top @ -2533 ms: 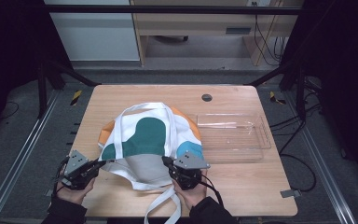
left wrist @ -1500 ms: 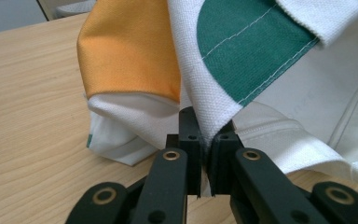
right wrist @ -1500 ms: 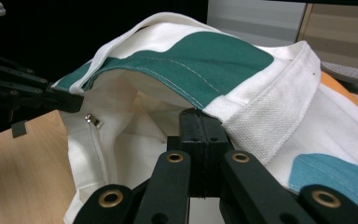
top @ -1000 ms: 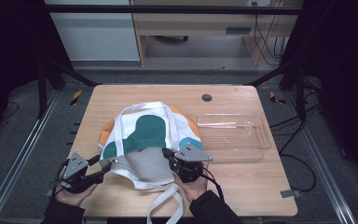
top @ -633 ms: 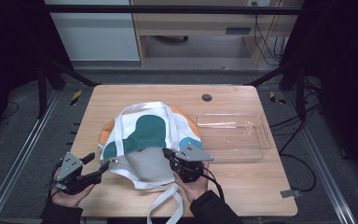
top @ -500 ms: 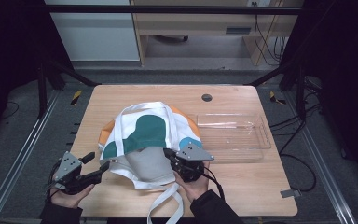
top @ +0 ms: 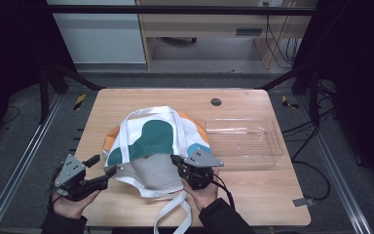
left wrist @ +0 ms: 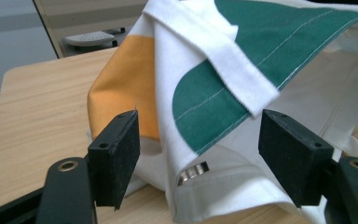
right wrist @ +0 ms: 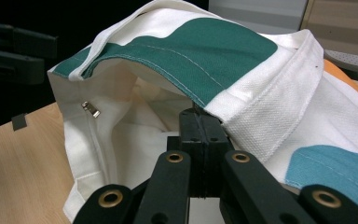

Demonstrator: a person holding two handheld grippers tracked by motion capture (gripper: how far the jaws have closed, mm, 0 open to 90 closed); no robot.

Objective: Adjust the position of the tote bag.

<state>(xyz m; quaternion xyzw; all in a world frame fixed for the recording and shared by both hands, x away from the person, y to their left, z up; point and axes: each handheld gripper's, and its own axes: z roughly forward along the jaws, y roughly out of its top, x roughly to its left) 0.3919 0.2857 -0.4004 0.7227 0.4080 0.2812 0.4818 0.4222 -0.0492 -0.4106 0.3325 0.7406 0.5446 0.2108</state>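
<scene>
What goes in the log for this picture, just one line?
left tool: open, at bag corner | right tool: shut on bag rim, holding it up | tray: empty, right of bag

Black jaws, brass rivets, dark sleeves (top: 224, 218)

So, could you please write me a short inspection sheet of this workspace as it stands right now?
Surface: wooden table, with a round grommet near its far edge.
Job's things: white tote bag with green, orange and blue patches lies at the middle, mouth toward the person, handles trailing to the near edge; a metal snap sits on its hem.
Clutter: clear plastic tray, right of the bag; it looks empty.
Grippers: left hand-held gripper open at the bag's left hem corner; right hand-held gripper shut on the bag's upper rim.
Cables: one trails from the right hand-held gripper.
Surroundings: dark floor, metal rails, a desk beyond the table.
</scene>
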